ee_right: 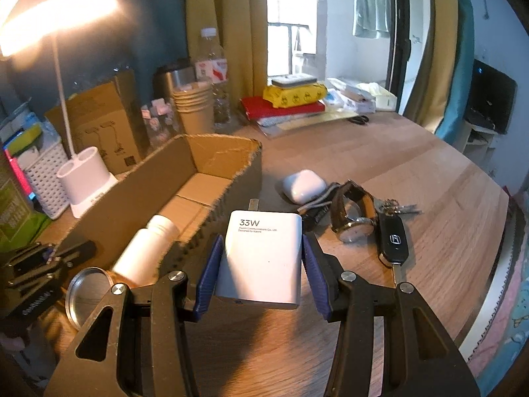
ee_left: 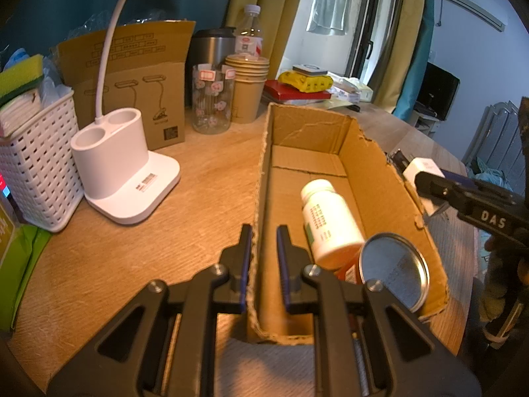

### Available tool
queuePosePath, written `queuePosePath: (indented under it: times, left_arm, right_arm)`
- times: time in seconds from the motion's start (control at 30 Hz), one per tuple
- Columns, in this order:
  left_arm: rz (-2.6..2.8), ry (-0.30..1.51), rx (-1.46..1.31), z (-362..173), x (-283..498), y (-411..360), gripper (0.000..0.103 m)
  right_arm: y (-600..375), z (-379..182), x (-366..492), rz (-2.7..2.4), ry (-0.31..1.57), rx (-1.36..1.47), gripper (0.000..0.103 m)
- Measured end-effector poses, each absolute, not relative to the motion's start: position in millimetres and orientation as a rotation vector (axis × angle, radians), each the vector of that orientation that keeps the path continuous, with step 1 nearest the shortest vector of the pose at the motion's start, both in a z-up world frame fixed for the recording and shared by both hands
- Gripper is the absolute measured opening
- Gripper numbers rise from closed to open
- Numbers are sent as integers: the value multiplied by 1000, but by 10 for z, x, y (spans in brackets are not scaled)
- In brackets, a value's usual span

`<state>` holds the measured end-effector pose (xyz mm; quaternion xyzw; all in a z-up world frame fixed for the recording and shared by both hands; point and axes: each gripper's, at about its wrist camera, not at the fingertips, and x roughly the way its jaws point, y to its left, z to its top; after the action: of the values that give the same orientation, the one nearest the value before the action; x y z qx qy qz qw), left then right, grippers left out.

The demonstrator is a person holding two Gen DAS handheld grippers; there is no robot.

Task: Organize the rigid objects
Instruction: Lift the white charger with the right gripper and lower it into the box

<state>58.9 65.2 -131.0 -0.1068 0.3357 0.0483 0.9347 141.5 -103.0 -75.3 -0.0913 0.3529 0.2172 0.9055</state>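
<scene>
An open cardboard box (ee_left: 334,132) lies on the wooden table; it also shows in the right wrist view (ee_right: 211,152). Inside lie a white pill bottle (ee_left: 330,218) and a can with a metal lid (ee_left: 393,271). My left gripper (ee_left: 264,241) straddles the box's left wall, one finger on each side with a small gap. My right gripper (ee_right: 261,258) is shut on a white 33W charger (ee_right: 261,258), held just right of the box. The right gripper also shows at the right edge of the left wrist view (ee_left: 469,198).
Right of the box lie a white earbud case (ee_right: 304,185), a watch (ee_right: 353,218), a car key (ee_right: 393,241) and a key bunch. A white lamp base (ee_left: 122,168), white basket (ee_left: 36,165), cardboard carton, glass jar, paper cups (ee_left: 246,92) and books stand behind.
</scene>
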Motion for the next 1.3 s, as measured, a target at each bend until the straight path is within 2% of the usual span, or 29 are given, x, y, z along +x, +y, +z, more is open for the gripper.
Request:
queuePosePath:
  times: [0.63, 1.3]
  left_arm:
    - [99, 686, -218, -1310, 588, 648, 15]
    - [99, 685, -216, -1307, 584, 637, 15]
  right_arm:
    - [-774, -497, 1159, 558, 655, -187, 52]
    - [-370, -710, 1147, 642, 683, -231, 51]
